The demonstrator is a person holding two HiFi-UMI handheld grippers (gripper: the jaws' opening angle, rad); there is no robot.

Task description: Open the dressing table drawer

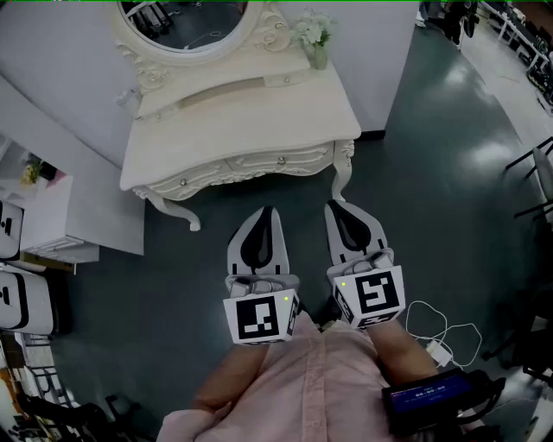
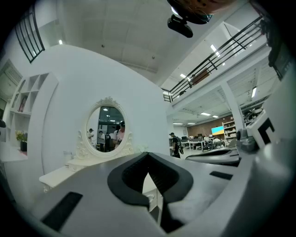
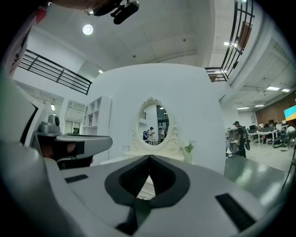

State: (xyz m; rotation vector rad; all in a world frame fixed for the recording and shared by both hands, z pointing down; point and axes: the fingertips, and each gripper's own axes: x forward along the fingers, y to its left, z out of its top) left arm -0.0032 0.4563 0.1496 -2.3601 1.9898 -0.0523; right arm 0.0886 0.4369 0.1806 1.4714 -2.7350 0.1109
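Head view: a white dressing table (image 1: 251,112) stands at the top of the picture on a dark green floor (image 1: 432,173), with an oval mirror (image 1: 186,17) at its back and a small vase of flowers (image 1: 315,39) on its surface. Its drawer (image 1: 276,161), fitted with a small knob, sits flush in the carved front, closed. The left hand-held gripper (image 1: 268,211) and right hand-held gripper (image 1: 334,207) are held side by side, pointing at the table's front and well short of it. A white cable (image 1: 441,328) lies on the floor at the right.

Left gripper view: the jaws are together at the tips with nothing between them. The mirror and table stand ahead, with white shelves (image 2: 27,99) to the left.

Right gripper view: these jaws are also closed and empty. The mirror is straight ahead, and the flowers are just to its right.
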